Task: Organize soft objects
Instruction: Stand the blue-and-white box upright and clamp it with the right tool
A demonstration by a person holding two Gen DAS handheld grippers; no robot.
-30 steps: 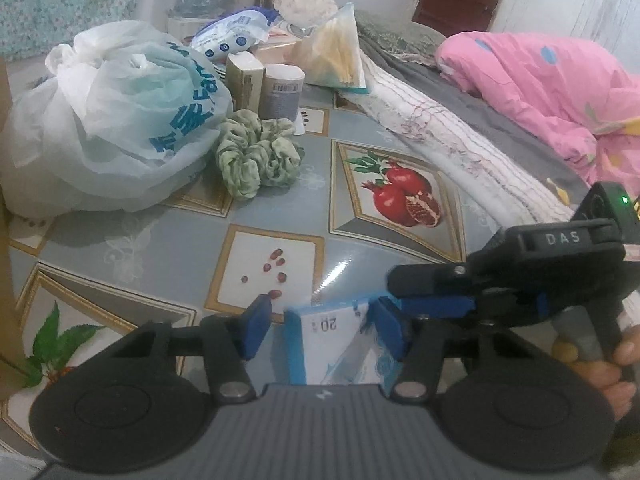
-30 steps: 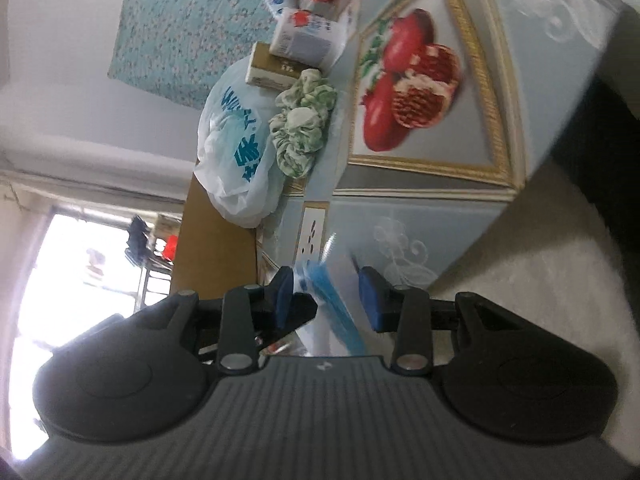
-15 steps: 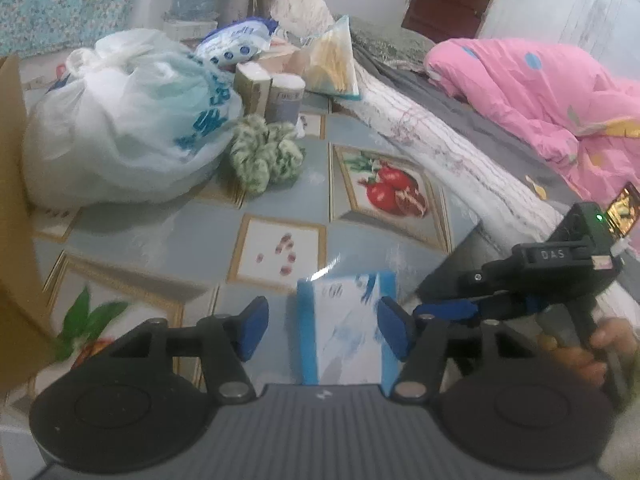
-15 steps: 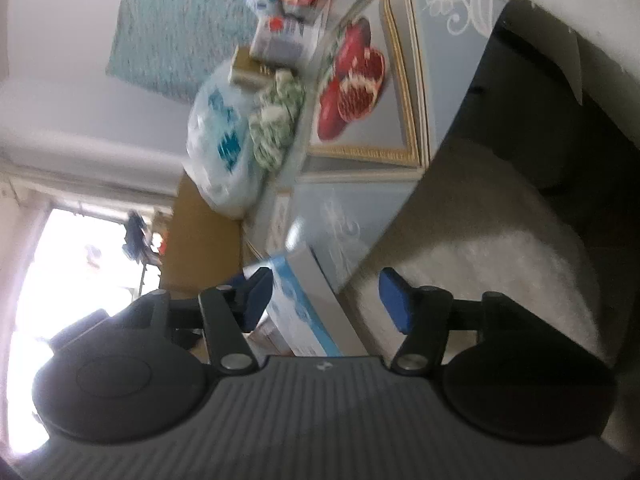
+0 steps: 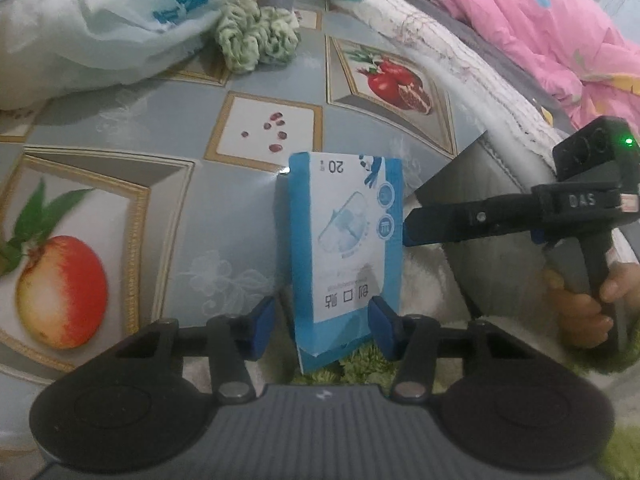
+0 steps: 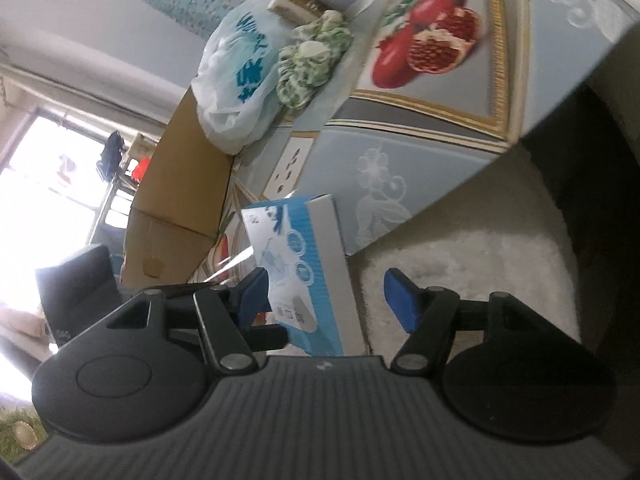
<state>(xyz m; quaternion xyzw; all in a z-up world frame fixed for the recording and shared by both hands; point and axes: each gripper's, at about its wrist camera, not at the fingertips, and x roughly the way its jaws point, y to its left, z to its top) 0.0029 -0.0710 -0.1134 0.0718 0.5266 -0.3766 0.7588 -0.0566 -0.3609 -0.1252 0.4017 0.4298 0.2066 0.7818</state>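
We find the box (image 5: 346, 248) standing on its short end at the table (image 5: 160, 208) edge, between the spread fingers of the left gripper (image 5: 322, 326); both pads stand apart from its sides, so the left claw is released. The right gripper (image 6: 326, 300) is also released, its jaws wide, the box near its left finger; whether they touch, we cannot tell. We judge the box a light, thin carton: stiff across its narrow edges, prone to denting on its broad printed faces, and easy to tip. We advise gripping low across the narrow sides with modest force. The scrunchie (image 5: 256, 36) lies well apart, beside the bag (image 5: 100, 20), and should compress freely.
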